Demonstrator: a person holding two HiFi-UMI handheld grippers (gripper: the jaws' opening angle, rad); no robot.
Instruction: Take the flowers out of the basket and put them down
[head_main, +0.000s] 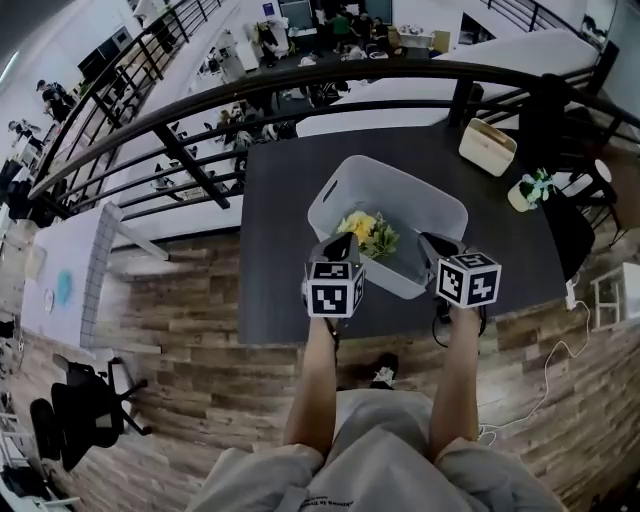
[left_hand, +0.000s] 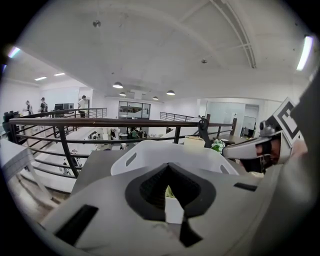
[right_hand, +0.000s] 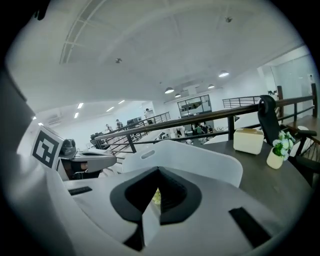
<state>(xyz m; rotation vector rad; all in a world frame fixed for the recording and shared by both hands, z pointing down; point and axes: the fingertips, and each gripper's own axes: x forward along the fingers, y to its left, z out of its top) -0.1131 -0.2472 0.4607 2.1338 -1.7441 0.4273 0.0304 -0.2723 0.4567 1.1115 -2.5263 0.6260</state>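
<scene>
A white plastic basket (head_main: 430, 210) stands on the dark table (head_main: 275, 260) with a bunch of yellow flowers (head_main: 368, 233) and green leaves lying inside it. My left gripper (head_main: 341, 243) is at the basket's near rim, just left of the flowers, with its jaws shut and empty. My right gripper (head_main: 432, 243) hovers at the same rim to the right of the flowers, shut on nothing. In the left gripper view the gripper (left_hand: 167, 172) points at the basket (left_hand: 150, 152). The right gripper (right_hand: 157, 175) faces the basket's wall (right_hand: 200, 157) in its own view.
A cream box (head_main: 487, 146) and a small vase of white flowers (head_main: 528, 190) stand at the table's far right. A dark railing (head_main: 300, 80) runs behind the table, with a drop to a lower floor beyond. The person's legs are at the table's near edge.
</scene>
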